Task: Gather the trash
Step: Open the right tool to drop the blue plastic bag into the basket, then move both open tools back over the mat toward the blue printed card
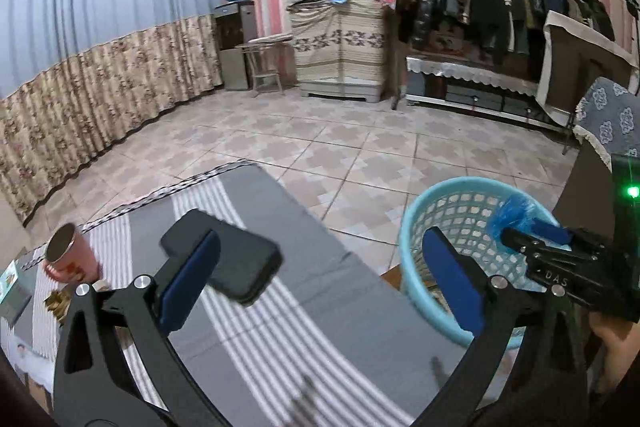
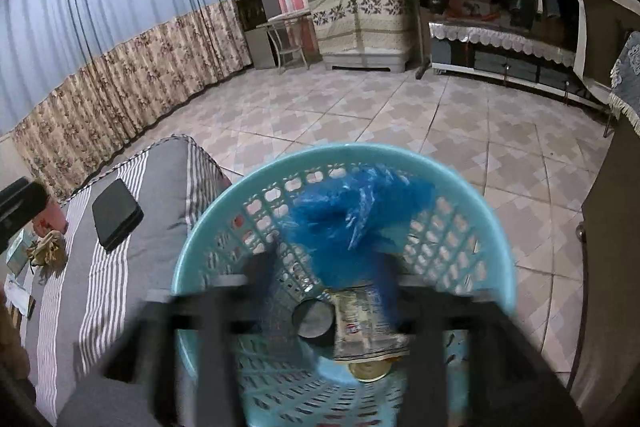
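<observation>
Left gripper point(image 1: 320, 283) jaws wide, empty, above bed; right gripper point(image 2: 320, 307) parted over basket point(image 2: 496, 227) so blue bag point(image 2: 340, 223) at 12 o'clock drops in; red cup point(image 1: 70, 255) at 9 o'clock uncollected.

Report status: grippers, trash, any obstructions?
Left gripper open, empty. Right gripper open over basket, blue bag dropping in. Pink cup remains.

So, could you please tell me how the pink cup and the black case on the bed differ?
The pink cup is round and lies tipped on its side with its mouth showing, while the black case is a flat rectangle lying closed. The cup sits near the crumpled wrapper; the case lies alone, nearer the blue basket. Both rest on the striped bed cover.
</observation>
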